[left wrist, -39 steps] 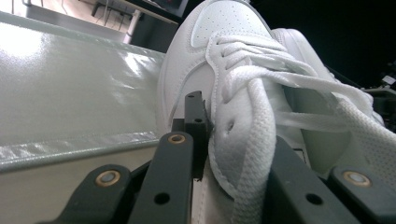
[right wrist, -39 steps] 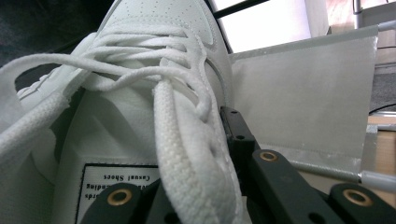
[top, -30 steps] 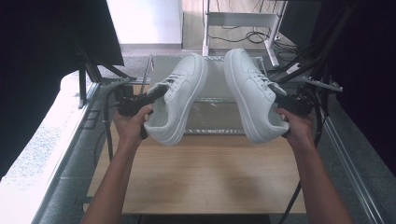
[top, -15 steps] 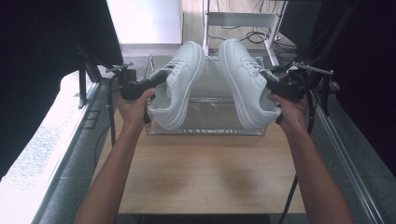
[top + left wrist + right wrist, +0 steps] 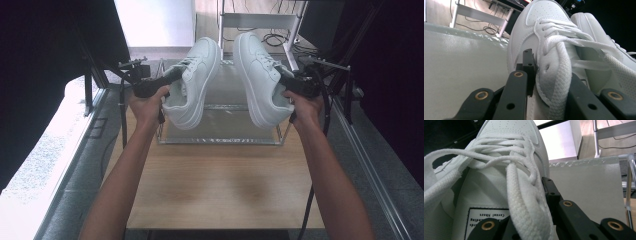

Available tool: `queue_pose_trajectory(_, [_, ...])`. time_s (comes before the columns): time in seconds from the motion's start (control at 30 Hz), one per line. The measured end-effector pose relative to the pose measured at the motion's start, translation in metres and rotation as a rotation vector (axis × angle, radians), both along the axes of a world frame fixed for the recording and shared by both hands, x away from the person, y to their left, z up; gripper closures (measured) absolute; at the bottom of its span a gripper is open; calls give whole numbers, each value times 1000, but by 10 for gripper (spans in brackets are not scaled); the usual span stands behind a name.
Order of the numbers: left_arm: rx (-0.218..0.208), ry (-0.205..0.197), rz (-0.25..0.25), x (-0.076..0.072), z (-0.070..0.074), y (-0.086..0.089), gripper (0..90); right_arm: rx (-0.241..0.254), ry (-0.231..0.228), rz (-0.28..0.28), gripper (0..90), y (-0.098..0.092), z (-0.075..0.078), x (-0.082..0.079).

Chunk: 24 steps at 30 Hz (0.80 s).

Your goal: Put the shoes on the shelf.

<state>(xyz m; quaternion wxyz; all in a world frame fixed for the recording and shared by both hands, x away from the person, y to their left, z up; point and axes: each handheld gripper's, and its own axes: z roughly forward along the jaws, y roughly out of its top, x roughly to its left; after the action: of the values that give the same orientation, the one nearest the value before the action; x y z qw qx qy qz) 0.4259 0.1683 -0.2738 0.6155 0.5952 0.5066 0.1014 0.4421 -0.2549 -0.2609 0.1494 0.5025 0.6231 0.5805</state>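
Label (image 5: 489,216) in shoe (image 5: 506,170) reads "Casual Shoes".

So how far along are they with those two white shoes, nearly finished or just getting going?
Done: both shoes are picked up. The left hand-held gripper is clamped on the left shoe and the right hand-held gripper on the right shoe, each by its side wall near the laces. In hand: both hang in the air above the clear tray. Left: setting them down, probably in that tray, though that is a guess.
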Motion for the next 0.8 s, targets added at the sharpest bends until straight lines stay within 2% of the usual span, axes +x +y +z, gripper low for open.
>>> queue_pose_trajectory(0.03, [18,-3,9,2,3,-2,825,-8,-5,-9,860,2,2,3])
queue_pose_trajectory(0.13, [30,-10,14,4,5,-3,825,-4,-3,-17,860,4,2,7])
queue_pose_trajectory(0.2, [24,-8,19,7,6,-3,826,-8,-3,-20,860,4,2,9])
queue_pose_trajectory(0.3, [4,13,33,16,6,-3,825,-13,9,-37,860,8,2,16])
queue_pose_trajectory(0.4, [3,29,47,21,6,-5,826,-6,21,-57,860,13,2,20])
queue_pose_trajectory(0.53, [24,42,59,31,7,-8,825,-6,37,-63,860,20,2,30])
queue_pose_trajectory(0.63, [20,55,60,37,7,-10,826,-39,48,-72,860,26,1,40])
queue_pose_trajectory(0.7, [30,66,73,43,8,-13,825,-35,62,-80,860,27,0,45])
queue_pose_trajectory(0.8, [45,65,82,46,8,-14,825,-43,72,-90,860,29,-1,50])
